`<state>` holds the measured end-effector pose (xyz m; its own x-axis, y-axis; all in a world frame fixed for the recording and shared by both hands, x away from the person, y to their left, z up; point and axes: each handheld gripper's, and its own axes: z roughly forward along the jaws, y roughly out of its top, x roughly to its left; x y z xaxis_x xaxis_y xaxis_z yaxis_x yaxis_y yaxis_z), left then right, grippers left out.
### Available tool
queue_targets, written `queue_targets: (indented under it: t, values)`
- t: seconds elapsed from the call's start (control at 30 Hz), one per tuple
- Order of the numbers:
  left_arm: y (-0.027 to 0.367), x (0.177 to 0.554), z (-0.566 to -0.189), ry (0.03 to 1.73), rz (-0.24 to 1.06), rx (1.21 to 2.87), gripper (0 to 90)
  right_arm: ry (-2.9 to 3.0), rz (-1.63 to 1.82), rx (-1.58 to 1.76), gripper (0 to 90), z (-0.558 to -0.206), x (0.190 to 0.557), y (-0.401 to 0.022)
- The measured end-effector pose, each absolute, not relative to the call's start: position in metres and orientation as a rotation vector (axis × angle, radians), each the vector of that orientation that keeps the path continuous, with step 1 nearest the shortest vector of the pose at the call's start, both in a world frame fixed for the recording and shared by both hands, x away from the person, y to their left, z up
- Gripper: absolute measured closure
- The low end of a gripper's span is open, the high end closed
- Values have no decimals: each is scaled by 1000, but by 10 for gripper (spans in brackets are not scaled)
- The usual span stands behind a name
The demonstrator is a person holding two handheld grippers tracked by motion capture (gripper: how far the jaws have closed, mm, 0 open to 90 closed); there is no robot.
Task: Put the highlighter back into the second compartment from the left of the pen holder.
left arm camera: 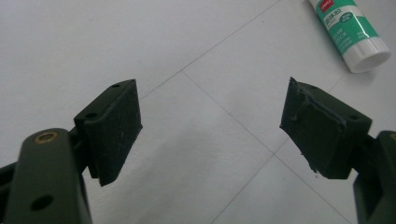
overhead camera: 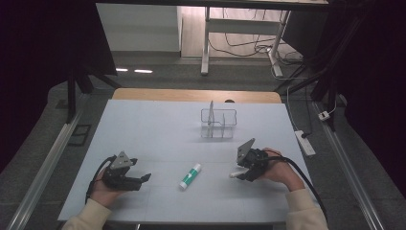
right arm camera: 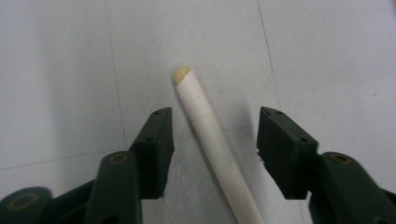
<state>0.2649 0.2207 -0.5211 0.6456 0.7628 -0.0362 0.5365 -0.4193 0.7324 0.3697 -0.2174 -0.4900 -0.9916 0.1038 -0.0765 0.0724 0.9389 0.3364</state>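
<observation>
White plastic pen-like stick (right arm camera: 212,140) with a yellowish tip is what I am after; it lies flat on the pale grey desk (overhead camera: 158,139), at about four o'clock from the desk's centre, running between the jaws of my right gripper.

Going left to right: my left gripper (overhead camera: 143,179) rests low at about eight o'clock, its jaws standing wide with nothing but bare desk between them in the left gripper view (left arm camera: 210,135). Just past it, near the middle, lies the green-and-white cylindrical glue stick (overhead camera: 190,176), smooth and glossy, with a printed label. Behind that, at twelve o'clock, stands the clear wire-framed divided holder (overhead camera: 218,123), upright.

My right gripper (right arm camera: 215,149) straddles the stick at a medium gap; neither pad (right arm camera: 156,149) touches it yet. The stick sits slightly nearer one pad and runs at a slant to the jaws. I judge that I should square my wrist so that the pads meet the shaft across its width, then close gently, because a slim, smooth, round shaft would likely roll or squirt out of the matte rubbery pads.
</observation>
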Motion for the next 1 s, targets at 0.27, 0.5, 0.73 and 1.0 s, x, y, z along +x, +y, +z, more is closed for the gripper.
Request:
queue_targets:
  t: [0.27,0.5,0.73,1.0]
  values:
    - [221,265,-522,1008,392,2127,203,3030,484,100,571,-495,371,-217]
    - [223,266,-522,1010,386,2121,203,3043,495,64,636,-496,370,-217]
    - [224,265,-522,1015,383,2114,199,3053,485,45,684,-495,368,-218]
    - [224,265,-522,1019,387,2113,197,3062,510,-46,778,-496,366,-218]
